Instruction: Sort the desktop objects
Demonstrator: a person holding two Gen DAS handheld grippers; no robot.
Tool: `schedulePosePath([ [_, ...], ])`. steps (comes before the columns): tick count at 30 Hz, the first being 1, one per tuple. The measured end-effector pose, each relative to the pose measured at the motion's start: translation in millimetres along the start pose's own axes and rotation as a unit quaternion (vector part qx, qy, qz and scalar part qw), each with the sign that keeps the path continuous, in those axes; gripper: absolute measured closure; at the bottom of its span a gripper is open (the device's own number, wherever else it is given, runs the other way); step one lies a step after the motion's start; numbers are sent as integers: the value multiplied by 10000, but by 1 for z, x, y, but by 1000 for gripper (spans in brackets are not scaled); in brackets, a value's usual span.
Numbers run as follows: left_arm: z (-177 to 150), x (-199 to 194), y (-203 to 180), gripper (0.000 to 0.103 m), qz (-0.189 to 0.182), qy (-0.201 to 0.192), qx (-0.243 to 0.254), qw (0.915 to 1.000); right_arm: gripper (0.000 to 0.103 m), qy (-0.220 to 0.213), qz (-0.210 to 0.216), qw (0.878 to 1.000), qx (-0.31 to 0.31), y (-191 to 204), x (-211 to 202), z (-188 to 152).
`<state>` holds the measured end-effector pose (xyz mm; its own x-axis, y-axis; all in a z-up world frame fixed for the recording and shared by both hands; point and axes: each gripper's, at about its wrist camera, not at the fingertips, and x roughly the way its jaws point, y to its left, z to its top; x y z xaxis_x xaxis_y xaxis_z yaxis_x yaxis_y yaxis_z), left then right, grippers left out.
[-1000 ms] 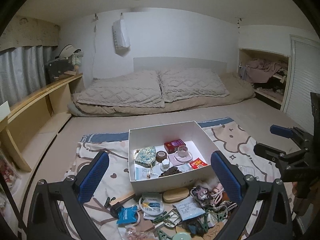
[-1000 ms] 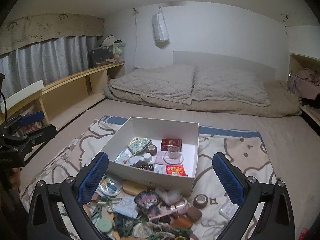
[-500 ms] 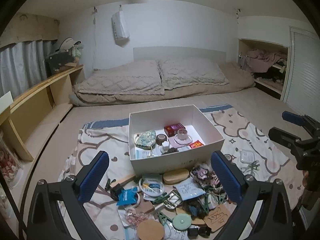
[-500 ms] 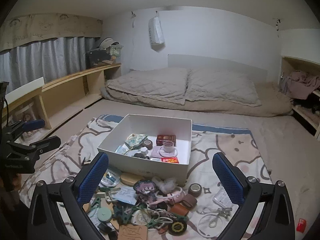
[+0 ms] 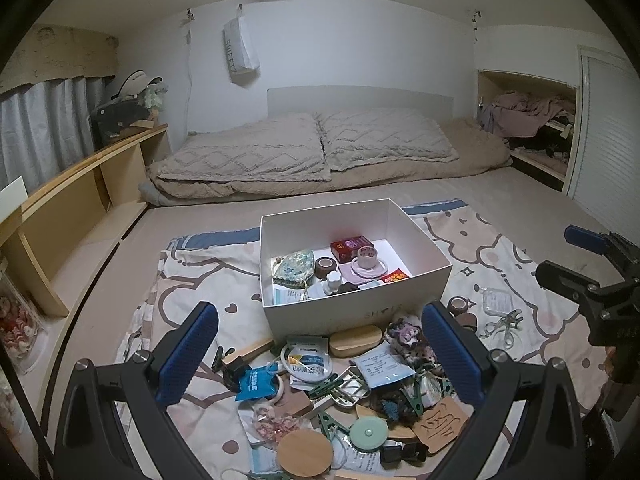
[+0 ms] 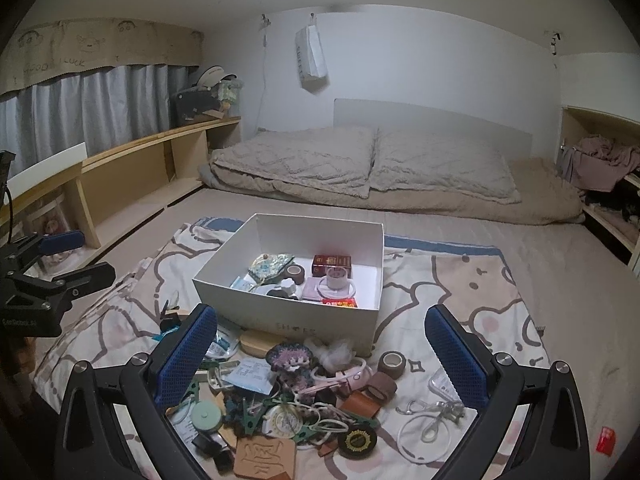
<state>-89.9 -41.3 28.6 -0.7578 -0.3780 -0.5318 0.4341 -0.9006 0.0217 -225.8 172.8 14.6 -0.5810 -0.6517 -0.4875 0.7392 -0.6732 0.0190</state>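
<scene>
- Both the left gripper (image 5: pixel 320 356) and the right gripper (image 6: pixel 322 356) are held wide open and empty above the clutter pile (image 6: pixel 288 396).
- The white box (image 5: pixel 348 280), partly filled, is seen just beyond the pile.
- Tangled cords could be dragged along if one item is lifted.

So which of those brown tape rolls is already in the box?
The one inside the white box, beside the floral pouch: that brown roll. The other two lie outside on the blanket.
</scene>
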Motion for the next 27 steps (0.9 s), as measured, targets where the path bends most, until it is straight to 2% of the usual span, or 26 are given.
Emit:
schedulePosePath([
  [27,-2,3,0,1,38,91,23,9999,0,21,11,10000,16,-1,-1,0],
])
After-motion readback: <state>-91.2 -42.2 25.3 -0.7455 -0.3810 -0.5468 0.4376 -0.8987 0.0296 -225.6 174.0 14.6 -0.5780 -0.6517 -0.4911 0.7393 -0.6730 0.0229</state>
